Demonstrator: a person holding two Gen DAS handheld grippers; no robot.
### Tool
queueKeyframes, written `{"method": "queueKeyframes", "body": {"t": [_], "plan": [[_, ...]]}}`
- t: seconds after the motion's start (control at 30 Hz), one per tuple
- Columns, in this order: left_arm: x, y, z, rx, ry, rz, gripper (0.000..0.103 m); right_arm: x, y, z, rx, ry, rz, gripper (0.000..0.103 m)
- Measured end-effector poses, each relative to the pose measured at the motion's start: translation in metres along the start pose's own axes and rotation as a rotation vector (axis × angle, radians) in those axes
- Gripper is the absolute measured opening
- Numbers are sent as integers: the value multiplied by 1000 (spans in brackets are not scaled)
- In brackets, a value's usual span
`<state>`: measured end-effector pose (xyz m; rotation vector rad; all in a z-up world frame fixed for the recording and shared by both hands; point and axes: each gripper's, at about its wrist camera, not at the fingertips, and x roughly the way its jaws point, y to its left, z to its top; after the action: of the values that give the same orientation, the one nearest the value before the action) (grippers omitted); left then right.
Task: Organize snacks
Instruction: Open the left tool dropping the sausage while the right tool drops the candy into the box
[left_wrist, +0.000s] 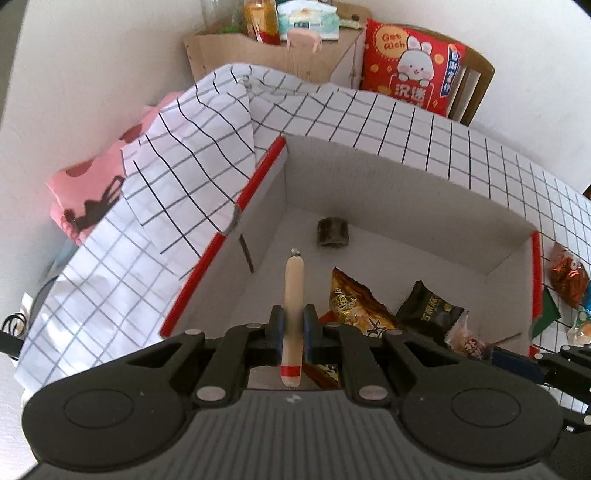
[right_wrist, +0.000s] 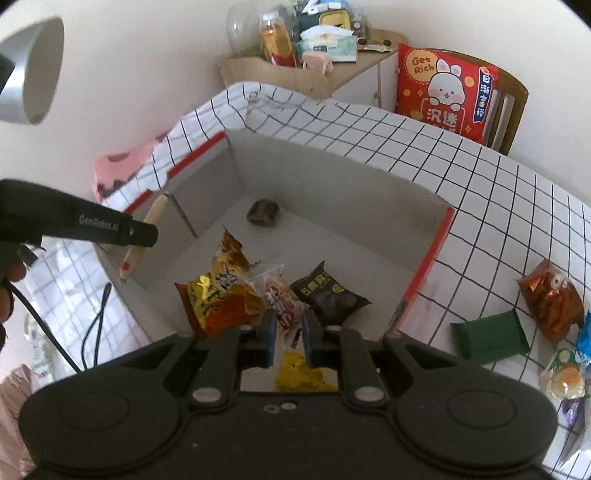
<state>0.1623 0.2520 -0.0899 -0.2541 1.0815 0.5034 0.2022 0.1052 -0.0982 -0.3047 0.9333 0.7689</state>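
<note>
Beige sausage stick (left_wrist: 293, 291) pinched in left gripper (left_wrist: 293, 325), above box (left_wrist: 406, 206) floor. Clear-wrapped snack (right_wrist: 282, 299) clamped by right gripper (right_wrist: 288, 328). Could slip sideways: thin, smooth, held off-centre.

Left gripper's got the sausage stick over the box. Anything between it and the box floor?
Nothing visible. The left gripper holds the sausage stick above the open box; bare floor lies ahead of its tip. The yellow snack bag lies to its right, the small dark snack near the far wall.
</note>
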Motion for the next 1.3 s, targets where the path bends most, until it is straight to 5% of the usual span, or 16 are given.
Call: {"method": "queueKeyframes", "body": {"t": [0.63, 1.3], "plan": [[43, -17, -2, 34, 94, -7, 10, 30, 10, 4, -53, 62, -42, 21], [13, -8, -19, -1, 34, -66, 24, -1, 6, -4, -20, 15, -4, 45]]}}
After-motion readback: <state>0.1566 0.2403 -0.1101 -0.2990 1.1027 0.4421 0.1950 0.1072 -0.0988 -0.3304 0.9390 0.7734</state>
